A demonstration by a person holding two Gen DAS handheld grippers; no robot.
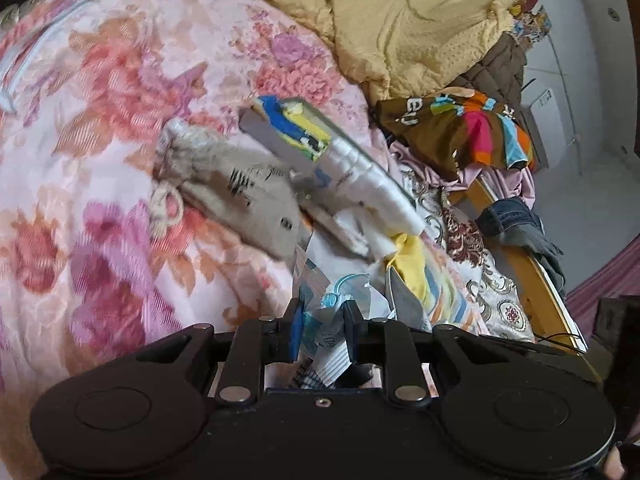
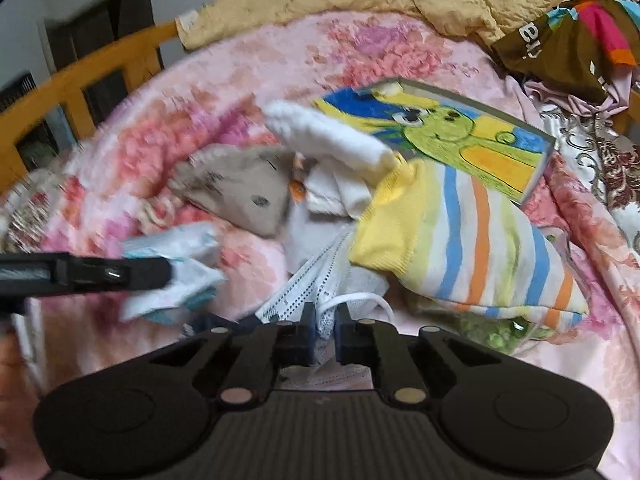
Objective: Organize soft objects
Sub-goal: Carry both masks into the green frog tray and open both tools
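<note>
A heap of soft things lies on a pink floral blanket [image 1: 100,152]. My left gripper [image 1: 322,334] is shut on a white and blue tissue pack [image 1: 332,312]; it shows from the side in the right wrist view [image 2: 172,276], holding the pack [image 2: 176,264]. My right gripper [image 2: 323,338] is shut on a white face mask [image 2: 304,292] with an ear loop. Beyond lie a beige drawstring pouch [image 2: 240,192], a white sock [image 2: 324,140], a striped yellow sock [image 2: 464,248] and a colourful picture book [image 2: 460,132].
A yellow quilt [image 1: 400,20] is bunched at the back. A brown patterned garment [image 1: 460,132] lies at the right, with dark jeans [image 1: 516,224] over the wooden bed rail [image 1: 532,276]. A wooden headboard [image 2: 80,76] stands at the left in the right wrist view.
</note>
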